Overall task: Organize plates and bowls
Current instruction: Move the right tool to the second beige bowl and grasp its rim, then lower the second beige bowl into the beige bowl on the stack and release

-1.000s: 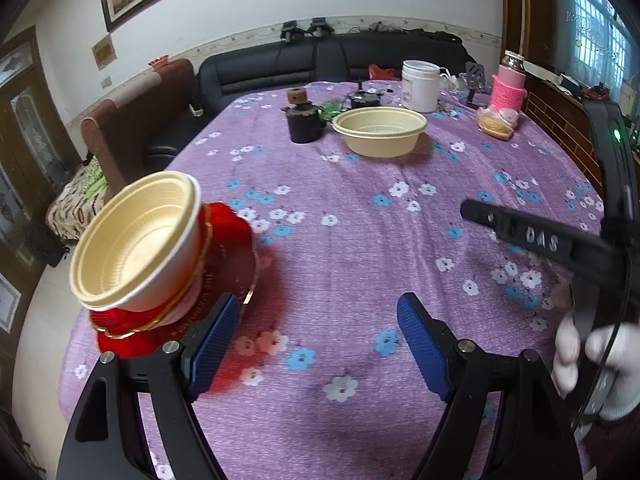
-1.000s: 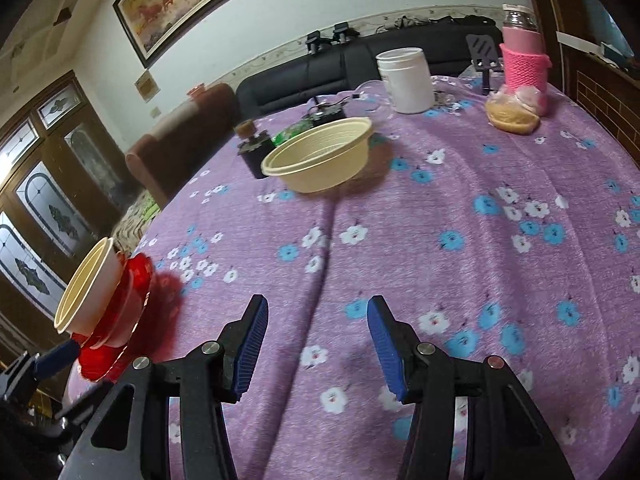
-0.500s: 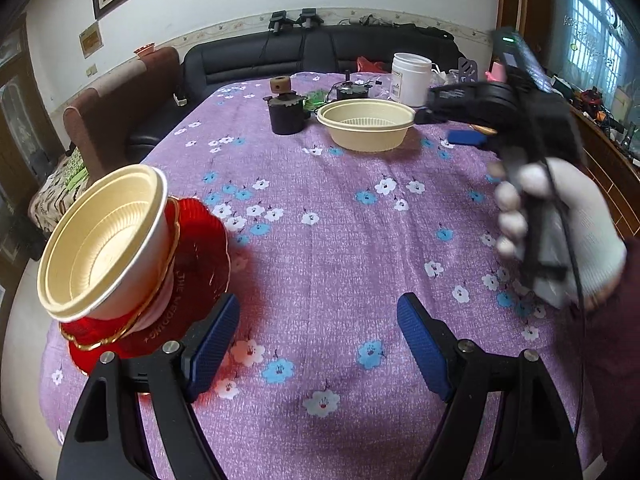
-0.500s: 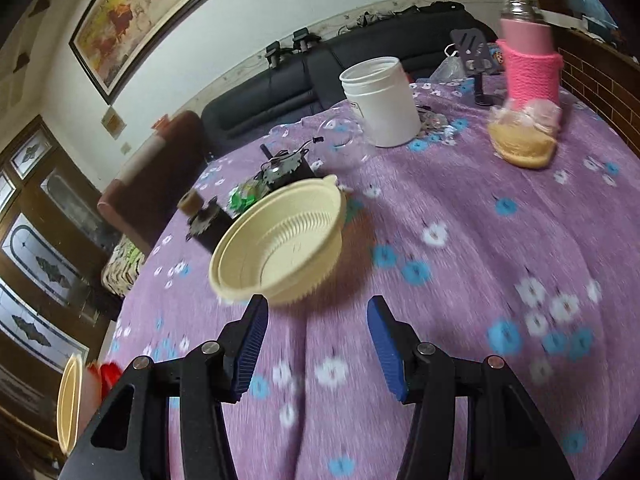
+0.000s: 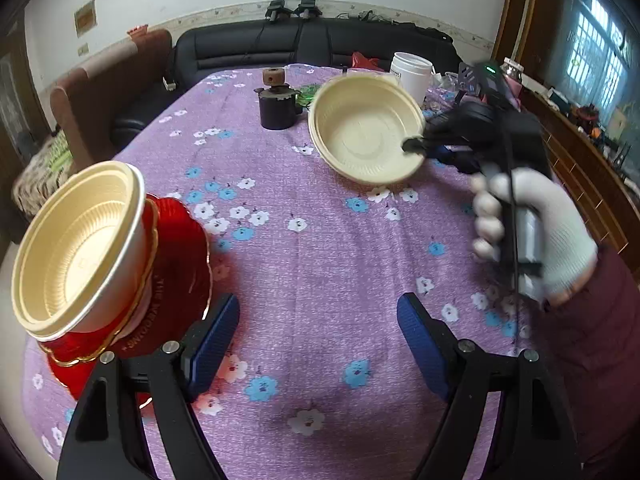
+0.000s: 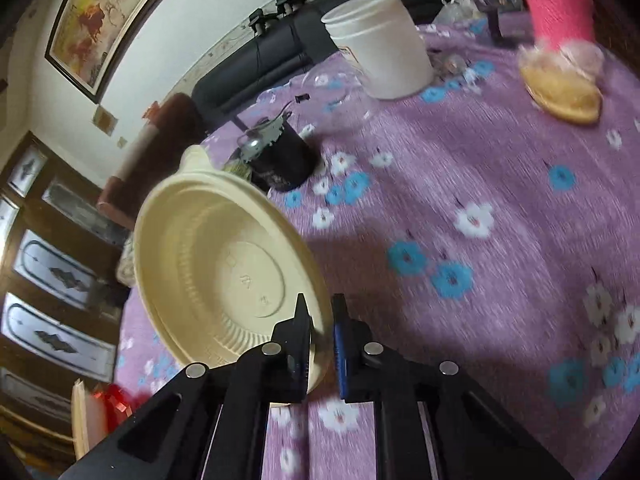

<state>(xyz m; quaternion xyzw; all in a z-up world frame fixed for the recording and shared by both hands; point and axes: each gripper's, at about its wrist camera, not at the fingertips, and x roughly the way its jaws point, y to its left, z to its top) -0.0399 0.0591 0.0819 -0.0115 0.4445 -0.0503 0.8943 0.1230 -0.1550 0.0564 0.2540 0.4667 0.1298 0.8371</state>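
Underneath, purple flowered tablecloth (image 5: 320, 264), black sofa (image 5: 312, 46).

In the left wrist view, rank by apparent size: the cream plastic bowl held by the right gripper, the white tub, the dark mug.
1. Cream plastic bowl, largest by far.
2. Dark mug and white tub look alike; the tub stands farther back, so no ranking between them.

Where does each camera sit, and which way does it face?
Left wrist: on the left tool, looking down the table; open fingers, the gloved right hand show.
Right wrist: on the right tool, tilted over the table; fingers pinch the cream bowl.
Shared: that bowl, the black cup, the white jar.
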